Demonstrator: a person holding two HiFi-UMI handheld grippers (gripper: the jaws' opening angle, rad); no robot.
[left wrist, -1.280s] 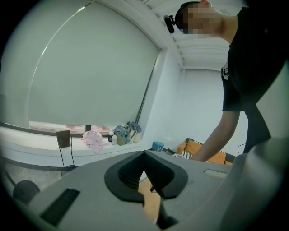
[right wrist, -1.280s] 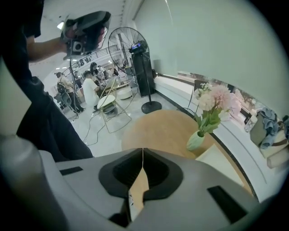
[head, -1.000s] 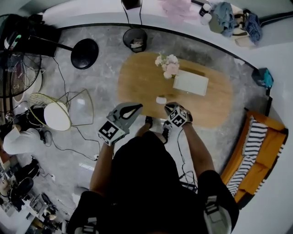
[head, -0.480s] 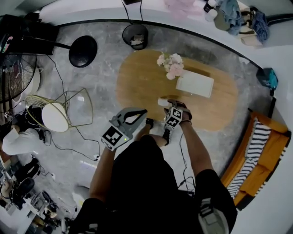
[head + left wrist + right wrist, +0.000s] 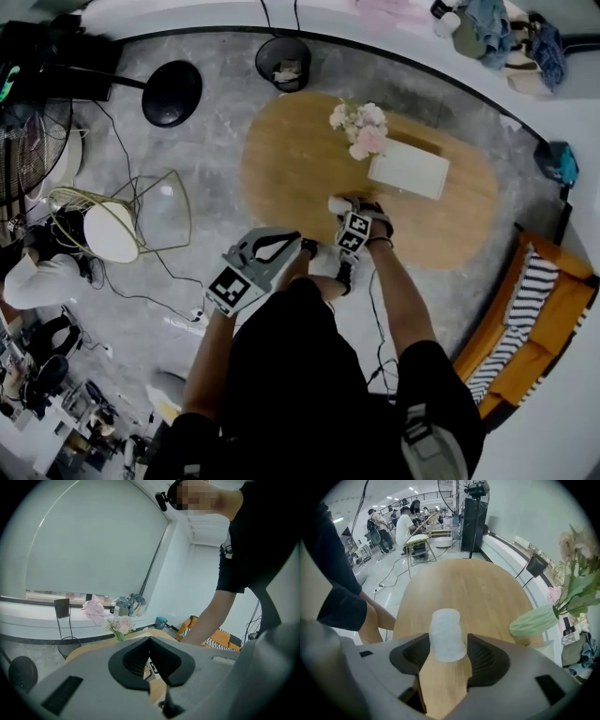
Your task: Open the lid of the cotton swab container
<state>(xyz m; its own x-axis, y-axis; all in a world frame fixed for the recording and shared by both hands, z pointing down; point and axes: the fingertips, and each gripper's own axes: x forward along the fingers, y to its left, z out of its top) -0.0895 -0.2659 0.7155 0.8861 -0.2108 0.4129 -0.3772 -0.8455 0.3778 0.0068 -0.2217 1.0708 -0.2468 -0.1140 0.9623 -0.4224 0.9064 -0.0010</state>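
The cotton swab container (image 5: 337, 204), a small frosted white cylinder with its lid on, stands on the oval wooden table (image 5: 291, 159) near the front edge. In the right gripper view the container (image 5: 447, 634) sits between the two dark pads. My right gripper (image 5: 345, 210) reaches over that edge; its jaws are opening around the container, with narrow gaps either side. My left gripper (image 5: 281, 242) is shut and empty, held off the table to the left of the right one. In its own view the left gripper (image 5: 150, 641) shows its jaws meeting.
A pale green vase of pink flowers (image 5: 359, 128) and a white box (image 5: 409, 170) stand further back on the table. The vase (image 5: 533, 620) lies right of the container. A black bin (image 5: 283, 62), a wire chair (image 5: 141, 220) and an orange sofa (image 5: 530, 309) surround the table.
My right gripper has moved forward from the table edge to the container, and its jaws have gone from shut to wide apart. The left gripper stayed shut and shifted slightly.
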